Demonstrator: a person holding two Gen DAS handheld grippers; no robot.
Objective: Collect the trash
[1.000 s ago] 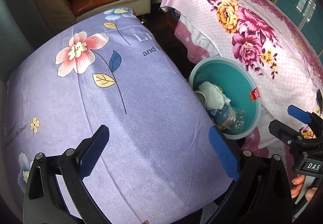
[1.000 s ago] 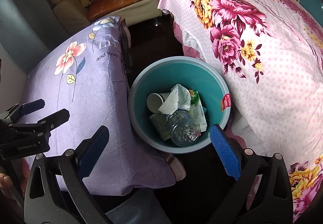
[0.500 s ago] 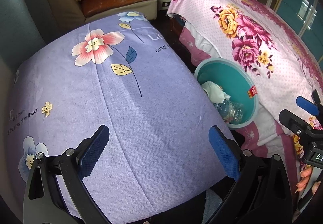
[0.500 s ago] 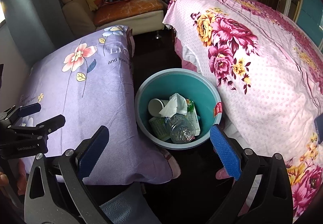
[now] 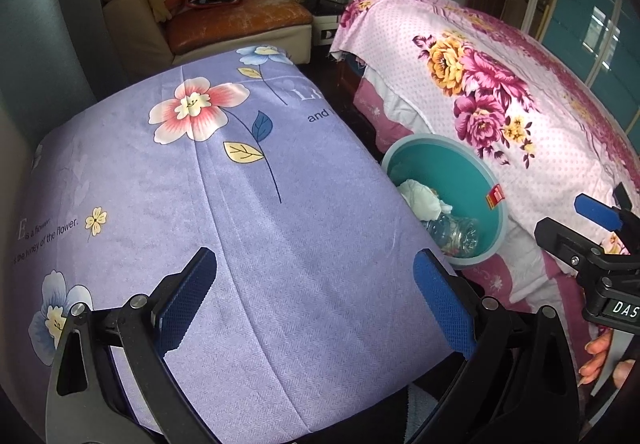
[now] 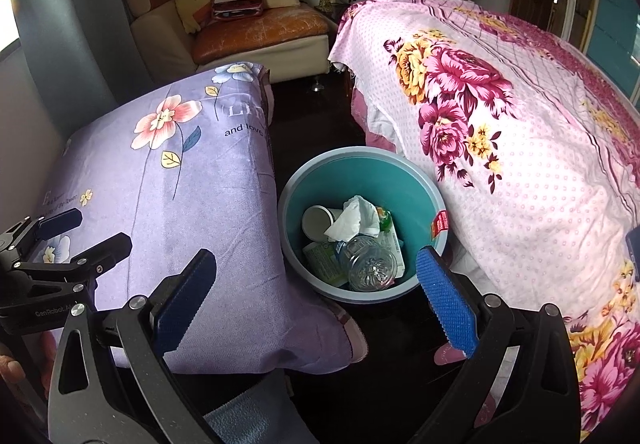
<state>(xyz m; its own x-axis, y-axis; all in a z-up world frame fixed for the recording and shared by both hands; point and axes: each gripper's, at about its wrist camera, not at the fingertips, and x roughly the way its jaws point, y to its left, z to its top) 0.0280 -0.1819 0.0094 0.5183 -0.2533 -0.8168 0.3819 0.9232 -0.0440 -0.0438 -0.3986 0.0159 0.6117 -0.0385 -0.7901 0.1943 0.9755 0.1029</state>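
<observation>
**Both grippers pull back from a filled bin**

The teal bin (image 6: 362, 232) sits on the dark floor in the lower middle of the right wrist view, wedged between the purple flowered bed (image 6: 168, 179) on the left of the frame and the pink flowered bed (image 6: 520, 147) on the right. Inside it lie a crumpled tissue (image 6: 354, 217), a clear plastic bottle (image 6: 370, 264), a paper cup (image 6: 318, 222) and a green-printed carton (image 6: 324, 258).

The right gripper (image 6: 316, 298) hangs above and short of the bin, its blue-padded fingers (image 6: 446, 300) spread wide with nothing between them. The left gripper (image 5: 316, 298) hovers over the purple bed, likewise wide open and empty; from its view the bin shows at right centre, half hidden by the bed edge.

Compared with a second ago, both cameras have risen and drawn back: the bin has shrunk in each view and slid lower, while the sofa (image 6: 256, 31) and the far wall now fill more of the upper frame. The bin's contents look unchanged.

That retreat, with empty fingers and no loose litter visible on either bed, suggests the collecting is done or nearly so; any remaining trash lies outside these views.
</observation>
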